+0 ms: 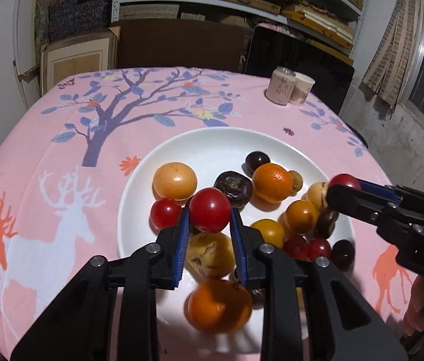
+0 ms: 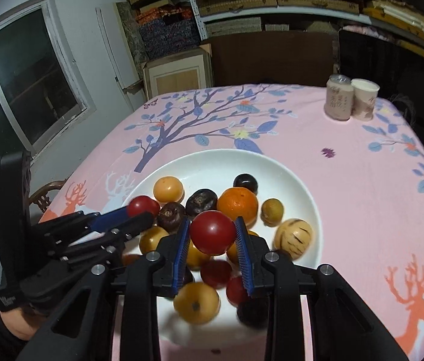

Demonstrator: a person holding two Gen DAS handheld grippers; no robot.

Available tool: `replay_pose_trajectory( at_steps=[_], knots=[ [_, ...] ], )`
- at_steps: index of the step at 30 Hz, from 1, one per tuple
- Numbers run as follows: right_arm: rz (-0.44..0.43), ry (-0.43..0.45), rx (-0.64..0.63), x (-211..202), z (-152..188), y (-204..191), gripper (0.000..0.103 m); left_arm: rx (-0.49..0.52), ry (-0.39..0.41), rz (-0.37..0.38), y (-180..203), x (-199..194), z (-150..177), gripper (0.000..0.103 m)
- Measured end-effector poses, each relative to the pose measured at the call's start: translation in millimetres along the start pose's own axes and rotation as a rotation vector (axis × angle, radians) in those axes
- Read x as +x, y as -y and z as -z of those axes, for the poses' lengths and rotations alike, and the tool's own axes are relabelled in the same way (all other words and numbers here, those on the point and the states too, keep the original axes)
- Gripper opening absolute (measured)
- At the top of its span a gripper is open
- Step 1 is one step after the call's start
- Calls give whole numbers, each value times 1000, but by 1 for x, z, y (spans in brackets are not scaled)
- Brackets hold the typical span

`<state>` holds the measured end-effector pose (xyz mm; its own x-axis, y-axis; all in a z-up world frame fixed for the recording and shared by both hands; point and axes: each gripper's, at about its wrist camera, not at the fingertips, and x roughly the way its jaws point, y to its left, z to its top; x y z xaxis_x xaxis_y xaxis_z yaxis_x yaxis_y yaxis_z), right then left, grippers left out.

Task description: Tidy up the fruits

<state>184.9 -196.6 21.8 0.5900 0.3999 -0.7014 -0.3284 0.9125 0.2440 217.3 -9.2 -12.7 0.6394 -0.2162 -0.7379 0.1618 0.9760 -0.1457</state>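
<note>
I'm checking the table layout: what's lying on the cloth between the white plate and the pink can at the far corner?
Nothing: in both wrist views the tablecloth between plate and can is bare.

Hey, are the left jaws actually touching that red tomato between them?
Touching. In the left wrist view both blue pads of the left gripper press against the sides of the red tomato, which sits lifted above the white plate.

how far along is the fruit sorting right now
Nothing looks sorted yet: oranges, yellow and dark fruits sit mixed on the white plate. In hand: the left gripper holds one red tomato, and the right gripper holds another red tomato. Left: everything still on the plate.
</note>
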Motion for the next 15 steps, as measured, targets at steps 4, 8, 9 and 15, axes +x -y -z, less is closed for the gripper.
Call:
replay_pose_trajectory(
  at_steps=[4, 8, 9, 15],
  knots=[
    [-15, 11, 48, 5, 1, 5, 52, 25, 1, -4, -1, 4, 2, 83],
    [-8, 52, 59, -22, 14, 7, 54, 34, 26, -1, -2, -19, 14, 96],
    [-4, 61, 68, -32, 20, 8, 59, 38, 31, 5, -2, -27, 20, 98],
    [84, 125, 51, -98, 79, -10, 80, 24, 48, -14, 0, -80, 65, 98]
  ],
)
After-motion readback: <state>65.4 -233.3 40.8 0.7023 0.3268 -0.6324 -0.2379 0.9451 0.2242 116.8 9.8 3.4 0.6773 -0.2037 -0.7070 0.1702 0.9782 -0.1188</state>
